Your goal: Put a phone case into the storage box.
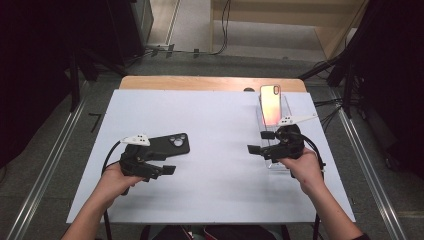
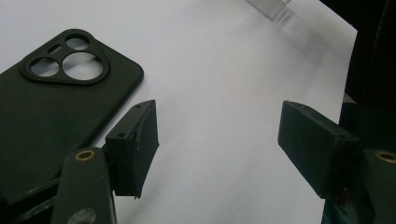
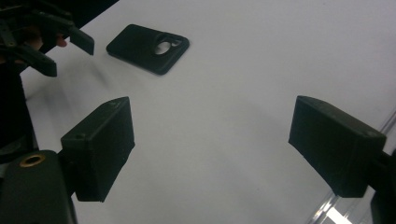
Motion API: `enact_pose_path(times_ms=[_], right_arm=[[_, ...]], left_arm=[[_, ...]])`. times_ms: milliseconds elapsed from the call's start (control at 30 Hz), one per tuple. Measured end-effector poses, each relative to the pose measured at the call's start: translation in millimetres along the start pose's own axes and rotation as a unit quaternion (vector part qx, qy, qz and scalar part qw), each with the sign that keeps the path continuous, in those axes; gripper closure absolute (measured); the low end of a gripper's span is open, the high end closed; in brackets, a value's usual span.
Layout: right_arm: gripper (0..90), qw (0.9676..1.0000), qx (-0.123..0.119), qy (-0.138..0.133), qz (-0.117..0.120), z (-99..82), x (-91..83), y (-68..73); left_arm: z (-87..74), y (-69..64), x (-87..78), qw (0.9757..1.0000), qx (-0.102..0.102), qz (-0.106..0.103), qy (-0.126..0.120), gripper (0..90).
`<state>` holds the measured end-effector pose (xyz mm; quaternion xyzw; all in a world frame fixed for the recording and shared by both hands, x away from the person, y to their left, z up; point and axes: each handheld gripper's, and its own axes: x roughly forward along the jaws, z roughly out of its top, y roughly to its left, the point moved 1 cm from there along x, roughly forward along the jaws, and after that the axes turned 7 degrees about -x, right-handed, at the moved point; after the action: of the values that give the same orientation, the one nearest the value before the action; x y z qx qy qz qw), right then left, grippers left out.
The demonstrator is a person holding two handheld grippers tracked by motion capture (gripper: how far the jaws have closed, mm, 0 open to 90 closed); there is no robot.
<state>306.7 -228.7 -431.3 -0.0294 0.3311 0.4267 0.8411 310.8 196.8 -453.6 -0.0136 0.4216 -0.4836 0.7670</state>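
A black phone case (image 1: 167, 144) lies flat on the white sheet (image 1: 215, 185), camera cutout up. My left gripper (image 1: 165, 163) hovers just right of its near end, open, nothing between the jaws. In the left gripper view the case (image 2: 51, 107) lies beside the left jaw of my left gripper (image 2: 219, 135). A phone with a pinkish-orange back (image 1: 270, 104) leans upright in a clear stand (image 1: 286, 107) at the right rear. My right gripper (image 1: 260, 142) is open in front of that stand, pointing left. In the right gripper view the open right gripper (image 3: 212, 135) frames bare sheet, with the case (image 3: 147, 48) farther off.
The wooden table edge (image 1: 210, 82) shows beyond the sheet. Metal rails (image 1: 370, 170) run along both sides of the table. The clear stand's edge (image 3: 336, 210) sits just by my right jaw. The left gripper (image 3: 60, 51) shows at the upper left of the right gripper view.
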Motion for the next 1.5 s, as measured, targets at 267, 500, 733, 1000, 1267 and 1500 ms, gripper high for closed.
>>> enact_pose_path(times_ms=[267,500,733,1000,1267,1500], right_arm=[[12.5,0.9997,-0.012,0.002,0.019,-10.0,-0.7,11.6],[14.3,0.9991,-0.020,0.006,0.038,-18.3,-2.1,21.7],[14.9,0.9981,-0.025,0.019,0.053,-28.0,-1.1,30.3],[14.9,0.9974,-0.027,0.028,0.060,-36.7,-1.1,36.7],[14.9,0.9975,-0.027,0.029,0.059,-42.2,-4.2,39.5],[14.9,0.9977,-0.025,0.026,0.058,-48.0,-6.3,41.3]], left_arm=[[0.1,1.4,-2.3,0.9999,0.005,0.008,0.006,26.2],[3.2,2.6,-4.9,0.9998,0.016,0.001,0.011,20.3],[6.6,9.6,-10.3,0.9997,0.024,0.008,0.004,17.6],[14.1,21.8,-15.5,0.9995,0.007,0.032,0.002,17.6],[22.9,38.5,-18.7,0.9971,-0.035,0.068,-0.008,21.0],[31.1,56.5,-21.2,0.9898,-0.085,0.111,-0.027,36.1]])
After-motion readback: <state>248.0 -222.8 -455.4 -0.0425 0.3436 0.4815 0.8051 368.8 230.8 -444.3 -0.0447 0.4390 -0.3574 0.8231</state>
